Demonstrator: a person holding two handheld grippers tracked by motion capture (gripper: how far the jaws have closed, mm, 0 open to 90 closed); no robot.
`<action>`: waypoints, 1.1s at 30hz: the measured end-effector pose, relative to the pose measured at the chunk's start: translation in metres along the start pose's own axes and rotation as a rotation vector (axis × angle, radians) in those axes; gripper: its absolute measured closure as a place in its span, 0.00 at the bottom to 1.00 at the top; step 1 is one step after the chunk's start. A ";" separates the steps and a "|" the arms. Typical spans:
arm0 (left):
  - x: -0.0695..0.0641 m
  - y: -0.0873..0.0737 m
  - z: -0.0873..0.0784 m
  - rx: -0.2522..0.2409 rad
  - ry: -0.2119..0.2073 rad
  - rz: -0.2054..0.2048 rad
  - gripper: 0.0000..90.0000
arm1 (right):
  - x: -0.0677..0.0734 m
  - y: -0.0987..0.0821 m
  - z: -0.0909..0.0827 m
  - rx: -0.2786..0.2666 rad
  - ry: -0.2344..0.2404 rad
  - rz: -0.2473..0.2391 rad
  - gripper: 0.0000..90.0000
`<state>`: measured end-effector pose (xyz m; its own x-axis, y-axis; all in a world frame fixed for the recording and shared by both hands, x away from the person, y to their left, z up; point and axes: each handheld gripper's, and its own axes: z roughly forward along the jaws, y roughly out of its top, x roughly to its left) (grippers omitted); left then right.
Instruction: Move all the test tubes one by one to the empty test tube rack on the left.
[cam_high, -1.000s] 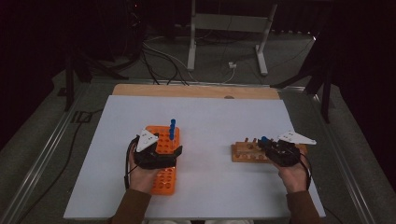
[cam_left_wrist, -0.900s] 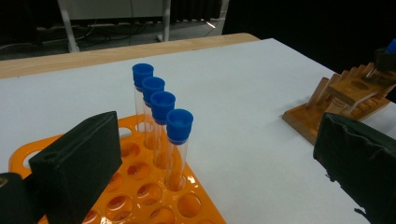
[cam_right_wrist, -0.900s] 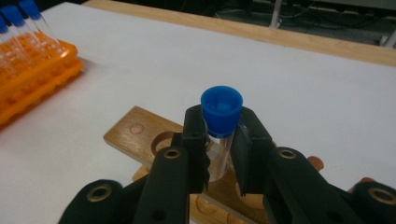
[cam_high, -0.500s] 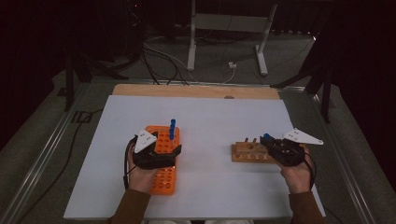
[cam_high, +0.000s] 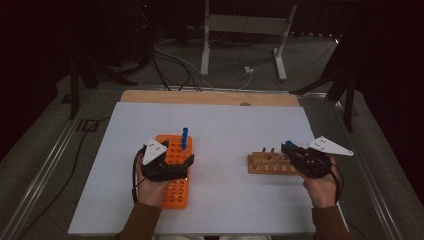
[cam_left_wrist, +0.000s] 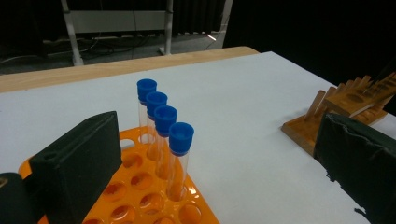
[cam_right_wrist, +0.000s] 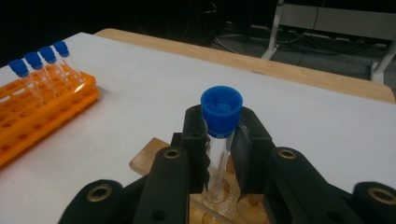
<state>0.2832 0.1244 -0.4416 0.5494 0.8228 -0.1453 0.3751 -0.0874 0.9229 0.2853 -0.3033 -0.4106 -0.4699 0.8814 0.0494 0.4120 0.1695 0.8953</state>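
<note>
Compared with a second ago, the right claw (cam_right_wrist: 219, 154) has lifted slightly at the near-right end of the wooden rack (cam_high: 267, 163), and in the high view it now sits a little farther to the right and higher over that rack than before. Its jaws are clenched on a blue-capped test tube (cam_right_wrist: 219, 135), gripping the clear glass just under the cap; the tube stands upright, and its bottom still appears to be at or just inside one of the wooden rack's holes, though the right gripper view does not show clearly whether it has come free. Judging from this, the tube is being drawn up out of the wooden rack, probably to be carried over to the orange tube rack (cam_high: 176, 172), which lies well to the left of the wooden rack on the white tabletop (cam_high: 225, 125). The left claw (cam_high: 167, 167) has not shifted: it rests released over the orange tube rack, its black jaws standing wide apart on either side of a row of four blue-capped tubes (cam_left_wrist: 161, 126) without pressing on them. It looks ready to steady that rack. The lift needs to stay straight until the tube's bottom clears the hole.
</note>
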 end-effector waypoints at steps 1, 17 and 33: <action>0.000 0.000 0.000 -0.003 -0.001 -0.002 0.02 | 0.000 0.001 -0.001 -0.004 0.000 0.000 0.85; -0.013 0.013 -0.001 -0.042 -0.018 0.010 0.02 | 0.006 0.009 -0.011 -0.057 0.046 0.030 0.85; -0.063 0.018 0.040 0.010 -0.127 0.094 0.03 | 0.035 0.012 0.000 -0.035 0.127 -0.018 0.85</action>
<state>0.2855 0.0489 -0.4300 0.6723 0.7330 -0.1034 0.3245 -0.1664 0.9311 0.2739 -0.2708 -0.3984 -0.5732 0.8148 0.0868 0.3763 0.1677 0.9112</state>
